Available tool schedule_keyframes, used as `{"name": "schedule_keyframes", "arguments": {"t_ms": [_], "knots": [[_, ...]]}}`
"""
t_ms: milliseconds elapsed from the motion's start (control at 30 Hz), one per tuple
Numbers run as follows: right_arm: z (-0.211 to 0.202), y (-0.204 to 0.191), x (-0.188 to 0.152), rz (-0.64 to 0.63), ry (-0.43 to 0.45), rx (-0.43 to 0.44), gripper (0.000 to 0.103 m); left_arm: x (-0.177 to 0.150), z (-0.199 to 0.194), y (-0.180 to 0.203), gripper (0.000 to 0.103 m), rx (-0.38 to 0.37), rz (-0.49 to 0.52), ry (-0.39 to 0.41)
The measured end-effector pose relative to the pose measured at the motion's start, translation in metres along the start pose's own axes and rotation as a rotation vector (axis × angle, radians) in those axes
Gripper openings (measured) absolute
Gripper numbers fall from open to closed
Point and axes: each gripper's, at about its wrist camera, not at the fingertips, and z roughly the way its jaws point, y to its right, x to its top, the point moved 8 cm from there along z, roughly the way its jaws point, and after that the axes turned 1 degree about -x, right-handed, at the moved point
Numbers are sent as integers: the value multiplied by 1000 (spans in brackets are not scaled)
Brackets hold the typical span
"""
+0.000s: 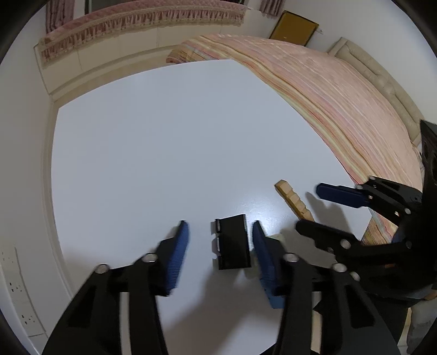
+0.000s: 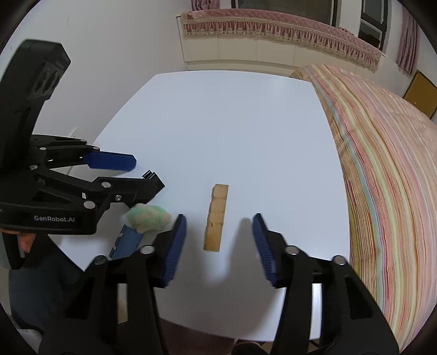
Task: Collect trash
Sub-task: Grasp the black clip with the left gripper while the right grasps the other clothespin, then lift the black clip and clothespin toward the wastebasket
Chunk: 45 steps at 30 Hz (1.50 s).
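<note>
A small black plastic piece (image 1: 232, 243) lies on the white table (image 1: 164, 142) between the open jaws of my left gripper (image 1: 220, 228), which does not touch it. A notched wooden stick (image 2: 216, 217) lies on the table between the open jaws of my right gripper (image 2: 219, 220), apart from both pads. The stick also shows in the left wrist view (image 1: 293, 200), with my right gripper (image 1: 308, 206) beside it. A green-and-beige fuzzy ball (image 2: 148, 218) and a blue plastic piece (image 2: 126, 242) lie near the table's front left, under my left gripper (image 2: 142, 174).
A bed with a striped pink cover (image 2: 382, 169) runs along the table's right edge. A white wall and a fringed pink valance (image 2: 273, 24) stand behind the table. A white power strip (image 1: 19, 289) lies left of the table.
</note>
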Motion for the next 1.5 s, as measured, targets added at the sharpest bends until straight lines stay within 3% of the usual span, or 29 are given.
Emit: {"name": "schedule_keyframes", "arguments": {"t_ms": [133,267,933,1500], "knots": [[3,-1,0,-15,1,-5,30,1,2,3,24,-7,14,-6],[4,0,1,-15,1,-5,11,1,0,1,23,-9,18,-8],[-14,7,4,44,37,25,11,-1,-16,-1,23,2,35,41],[-114,-11,-28,67,126,18,11,-28,-81,55,23,-50,130,119]]}}
